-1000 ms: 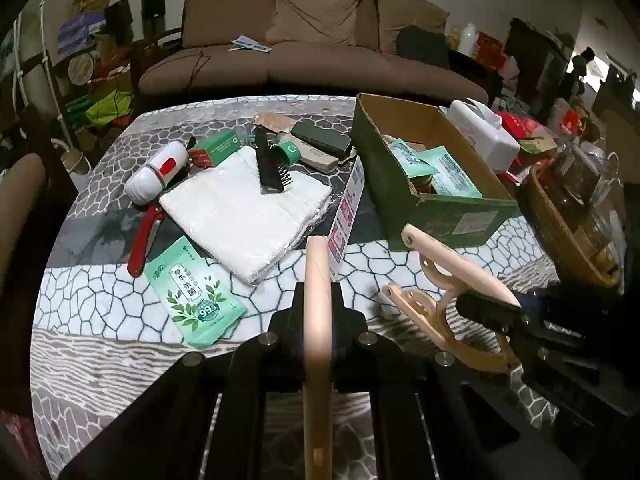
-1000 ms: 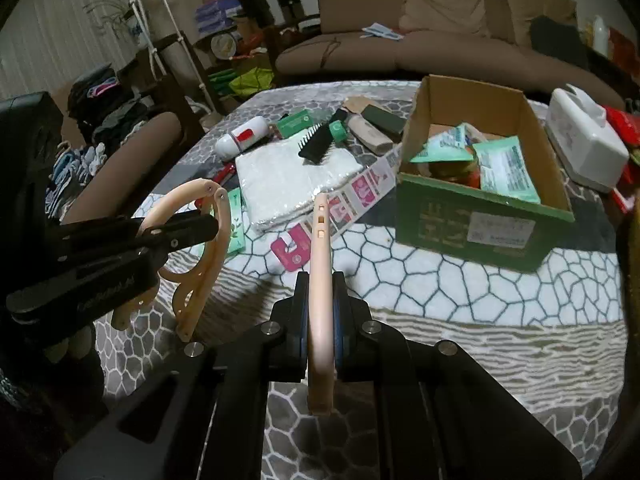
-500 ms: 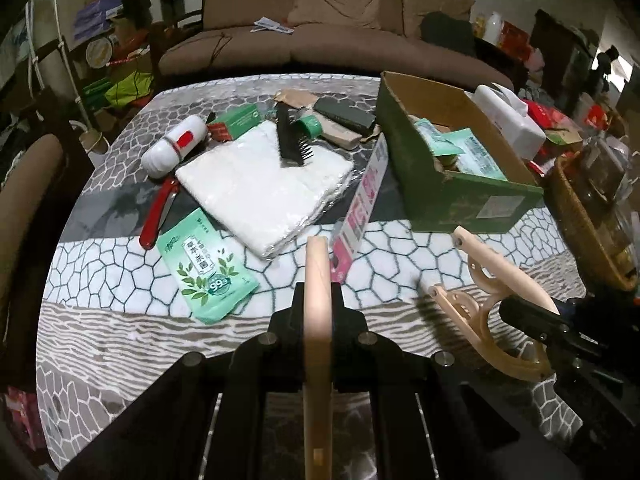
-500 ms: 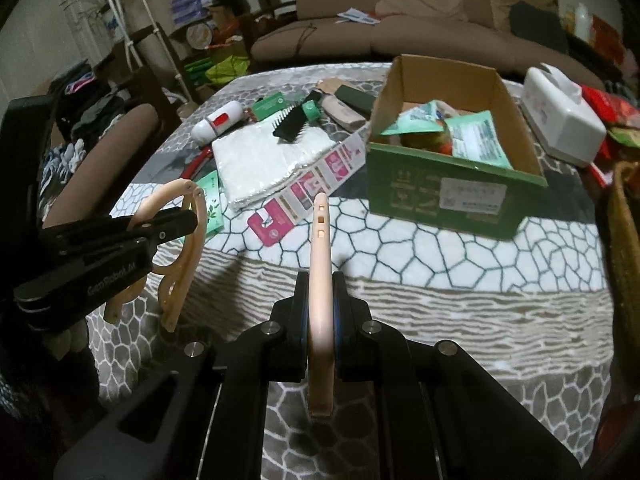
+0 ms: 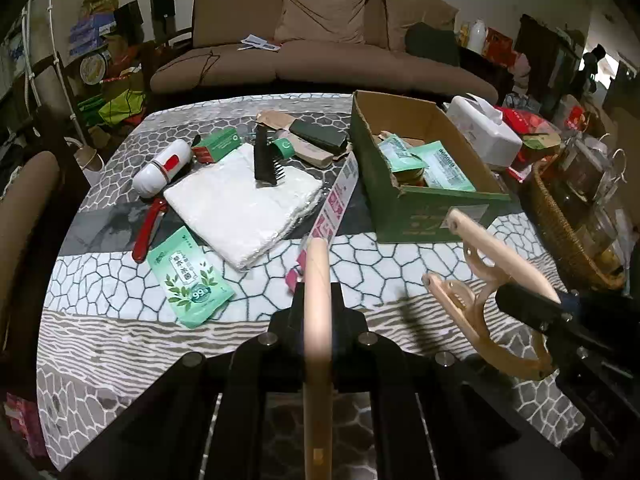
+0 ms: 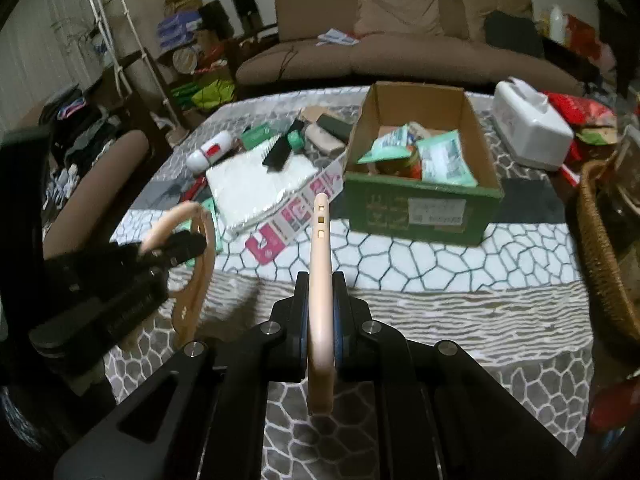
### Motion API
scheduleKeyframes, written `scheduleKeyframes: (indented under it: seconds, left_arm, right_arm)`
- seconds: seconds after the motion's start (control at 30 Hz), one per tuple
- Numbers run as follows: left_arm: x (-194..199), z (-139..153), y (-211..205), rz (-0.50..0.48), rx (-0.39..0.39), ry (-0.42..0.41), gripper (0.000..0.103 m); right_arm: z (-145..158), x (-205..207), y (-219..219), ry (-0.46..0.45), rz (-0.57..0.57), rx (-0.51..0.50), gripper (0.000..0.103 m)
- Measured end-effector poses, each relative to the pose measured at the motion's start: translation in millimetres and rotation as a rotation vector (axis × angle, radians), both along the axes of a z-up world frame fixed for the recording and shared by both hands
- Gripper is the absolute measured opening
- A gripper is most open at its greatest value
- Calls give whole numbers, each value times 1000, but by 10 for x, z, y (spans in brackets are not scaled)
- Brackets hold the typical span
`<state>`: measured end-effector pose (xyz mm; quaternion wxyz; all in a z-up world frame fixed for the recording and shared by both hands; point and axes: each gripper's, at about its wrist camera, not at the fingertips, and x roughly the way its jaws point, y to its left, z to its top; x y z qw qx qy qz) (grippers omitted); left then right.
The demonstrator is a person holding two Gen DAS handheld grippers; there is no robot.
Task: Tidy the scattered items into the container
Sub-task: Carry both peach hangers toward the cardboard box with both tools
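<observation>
Patterned tablecloth (image 5: pixel 120 340) across mid frame, brown sofa (image 5: pixel 320 52) at top, green box (image 5: pixel 424 212) right of centre, white packet (image 5: pixel 240 208), comb (image 5: pixel 266 160), left gripper (image 5: pixel 316 256) and right gripper (image 6: pixel 321 208) both pressed together, holding nothing

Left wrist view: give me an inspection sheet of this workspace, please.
Surface: table under a stone-pattern cloth, crowded.
Job's things: cardboard box open, already holding wipe packs. Outside it lie a green wipes pack, white folded bundle with a black comb on top, white roller, red-handled tool, small green carton and pink sachet strip.
Clutter: tissue box and wicker basket right of the box.
Grippers: left gripper and right gripper shut, holding nothing, above the near edge.
Cables: a cord on the sofa.
Surroundings: brown sofa behind; piled shelves at left.
</observation>
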<state>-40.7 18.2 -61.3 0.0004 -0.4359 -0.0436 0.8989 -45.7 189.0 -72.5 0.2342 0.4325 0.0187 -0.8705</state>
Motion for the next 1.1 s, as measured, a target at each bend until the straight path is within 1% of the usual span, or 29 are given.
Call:
scheduleKeyframes:
  seconds: [0.13, 0.27, 0.37, 0.8, 0.93, 1.0, 1.1]
  left_arm:
    - [-12, -27, 44, -11, 0, 4, 9]
    - [-64, -82, 10, -14, 20, -5, 9]
    - [-124, -72, 12, -8, 19, 1, 9]
    - [-258, 87, 142, -14, -46, 78, 9]
    - [-243, 154, 165, -49, -3, 111, 9]
    - [-223, 183, 183, -58, -6, 129, 9]
    - [-195, 224, 173, -47, -18, 155, 9]
  right_arm:
    - [-3, -3, 3, 20, 11, 2, 9]
    - [-128, -63, 38, -3, 12, 13, 9]
    - [-158, -107, 71, -3, 7, 13, 9]
    - [7, -186, 2, 92, 14, -12, 9]
    - [106, -167, 43, 149, -20, -15, 9]
    - [142, -170, 76, 164, -31, -19, 9]
    - [174, -176, 128, 172, -46, -28, 9]
